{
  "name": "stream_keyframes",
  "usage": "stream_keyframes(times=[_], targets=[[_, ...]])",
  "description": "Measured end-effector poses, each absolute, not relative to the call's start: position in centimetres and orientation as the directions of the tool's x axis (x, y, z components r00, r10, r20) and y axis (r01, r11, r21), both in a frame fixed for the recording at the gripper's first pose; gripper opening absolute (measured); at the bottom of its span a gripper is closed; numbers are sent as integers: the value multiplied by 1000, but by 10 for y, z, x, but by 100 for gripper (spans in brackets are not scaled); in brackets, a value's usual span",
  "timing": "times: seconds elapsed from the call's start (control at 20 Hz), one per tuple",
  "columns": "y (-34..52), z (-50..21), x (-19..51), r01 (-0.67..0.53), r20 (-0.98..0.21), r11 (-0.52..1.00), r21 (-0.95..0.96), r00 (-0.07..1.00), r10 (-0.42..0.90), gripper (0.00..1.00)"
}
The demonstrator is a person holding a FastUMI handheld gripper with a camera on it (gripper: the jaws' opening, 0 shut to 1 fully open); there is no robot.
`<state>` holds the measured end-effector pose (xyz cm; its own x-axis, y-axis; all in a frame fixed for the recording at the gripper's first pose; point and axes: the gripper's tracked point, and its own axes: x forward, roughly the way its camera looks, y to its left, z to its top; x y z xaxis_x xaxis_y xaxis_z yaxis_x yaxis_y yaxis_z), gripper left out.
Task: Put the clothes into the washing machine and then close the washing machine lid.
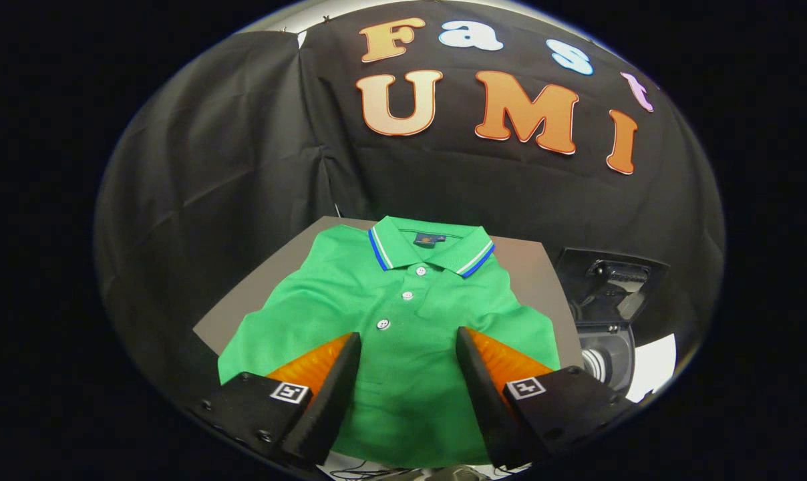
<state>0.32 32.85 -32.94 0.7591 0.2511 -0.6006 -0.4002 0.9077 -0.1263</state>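
Note:
A green polo shirt [403, 314] with a blue-and-white striped collar lies flat on a grey table [534, 270], collar away from me. My gripper [409, 347] hangs open over the shirt's lower half, its fingers spread to either side of the button placket, with nothing held. The washing machine [607, 334] stands just right of the table, its dark lid [610, 284] raised and the drum opening showing below it.
Black cloth walls close in behind and to the left of the table. The table's left edge drops off beside the shirt's sleeve. A pale patch of floor [654, 367] shows beyond the machine.

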Motion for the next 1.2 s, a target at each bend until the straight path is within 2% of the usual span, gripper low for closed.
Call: stream_keyframes(times=[0.15, 0.2, 0.5, 0.55, 0.6, 0.65, 0.7, 0.8, 0.85, 1.0, 1.2], targets=[[329, -332, 5, -397, -600, 908, -133, 762, 246, 81], [328, -331, 5, -394, -606, 911, -124, 757, 245, 70], [327, -329, 7, -436, -617, 898, -56, 722, 313, 32], [326, -327, 6, -441, -620, 896, -51, 717, 318, 32], [326, -327, 7, -440, -622, 897, -43, 714, 320, 26], [325, -325, 6, -444, -624, 895, -40, 711, 325, 26], [327, -325, 9, -441, -619, 897, -32, 713, 329, 20], [325, -324, 6, -466, -621, 884, -47, 706, 340, 19], [325, -324, 6, -467, -625, 883, -47, 704, 338, 13], [326, -299, 7, -432, -597, 902, 26, 717, 360, 8], [324, -241, 19, -426, -531, 904, 20, 762, 371, 8]])
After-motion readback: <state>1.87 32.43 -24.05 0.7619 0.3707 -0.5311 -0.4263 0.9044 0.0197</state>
